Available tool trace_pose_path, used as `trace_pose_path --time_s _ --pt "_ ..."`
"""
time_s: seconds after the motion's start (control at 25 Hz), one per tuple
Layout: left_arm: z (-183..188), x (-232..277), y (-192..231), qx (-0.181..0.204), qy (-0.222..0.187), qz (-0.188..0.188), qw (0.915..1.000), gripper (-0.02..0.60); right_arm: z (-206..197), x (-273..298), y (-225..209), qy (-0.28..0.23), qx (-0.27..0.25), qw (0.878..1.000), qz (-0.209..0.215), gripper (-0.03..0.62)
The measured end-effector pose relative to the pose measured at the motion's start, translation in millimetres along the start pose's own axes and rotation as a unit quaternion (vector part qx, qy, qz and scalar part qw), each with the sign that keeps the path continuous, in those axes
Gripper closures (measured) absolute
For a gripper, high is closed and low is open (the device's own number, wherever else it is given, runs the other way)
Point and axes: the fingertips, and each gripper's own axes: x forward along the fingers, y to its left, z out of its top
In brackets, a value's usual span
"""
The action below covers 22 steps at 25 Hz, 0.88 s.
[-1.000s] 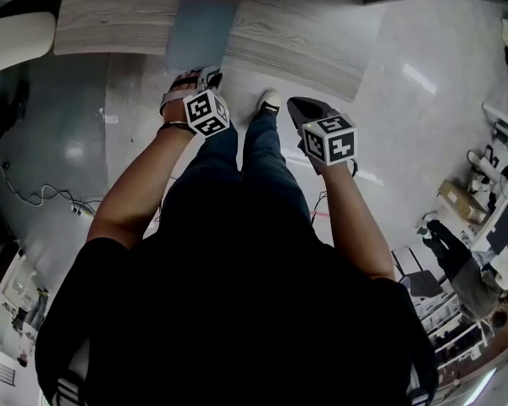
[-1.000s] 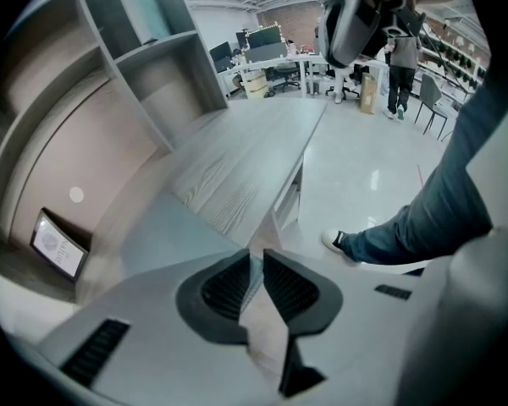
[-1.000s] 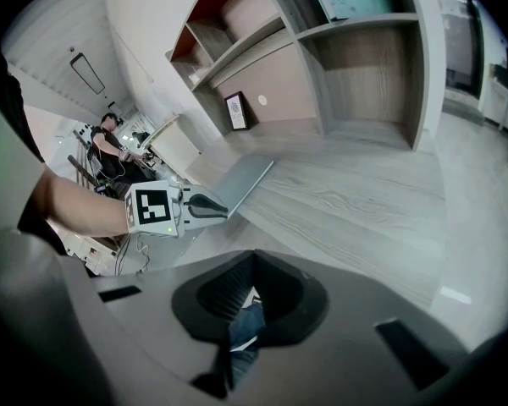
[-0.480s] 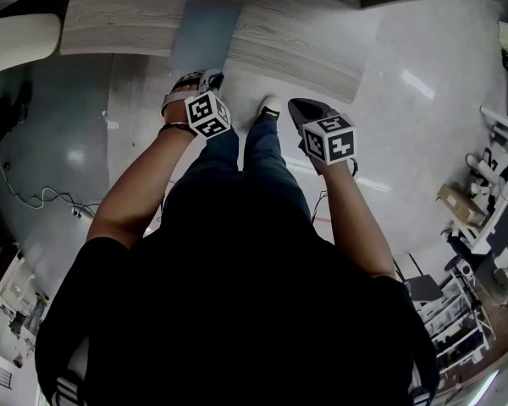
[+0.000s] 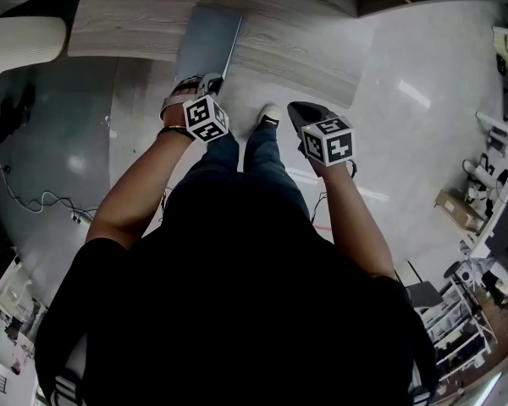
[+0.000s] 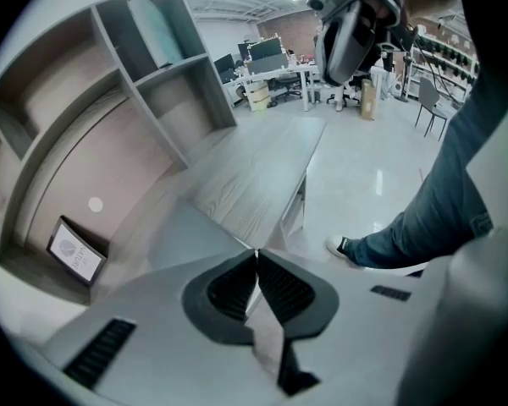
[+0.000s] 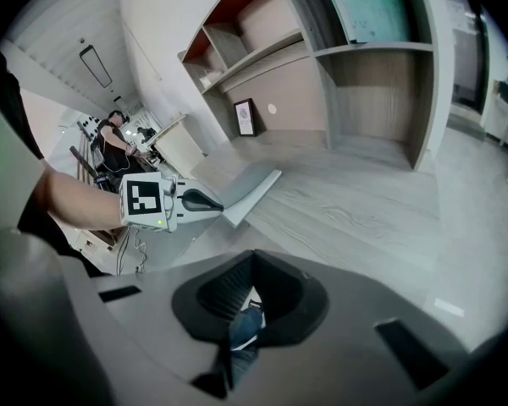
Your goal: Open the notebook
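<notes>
Wood-grain desk (image 5: 296, 24) carried the grey notebook (image 5: 205, 41) near its front edge. Left gripper (image 6: 256, 254) was clenched on the notebook's cover edge, the cover tilted up off the desk. Right gripper (image 7: 252, 256) hung beside the desk, jaws pressed together, holding nothing.

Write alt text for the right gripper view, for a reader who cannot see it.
The left gripper pinches the near edge of a grey notebook, tilting it up off a wood-grain desk. Wall shelves stand behind the desk. The right gripper, fingers shut on nothing, fills the foreground.
</notes>
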Motion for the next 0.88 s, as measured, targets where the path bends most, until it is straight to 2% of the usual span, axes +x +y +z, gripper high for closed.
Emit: trace_pose_path --time_s 0.88 --pt "-9 -50 30 -0.006 -0.003 0.039 0.9992 0.563 35 -25 19 -0.028 -0.036 0.999 -0.017 0.592"
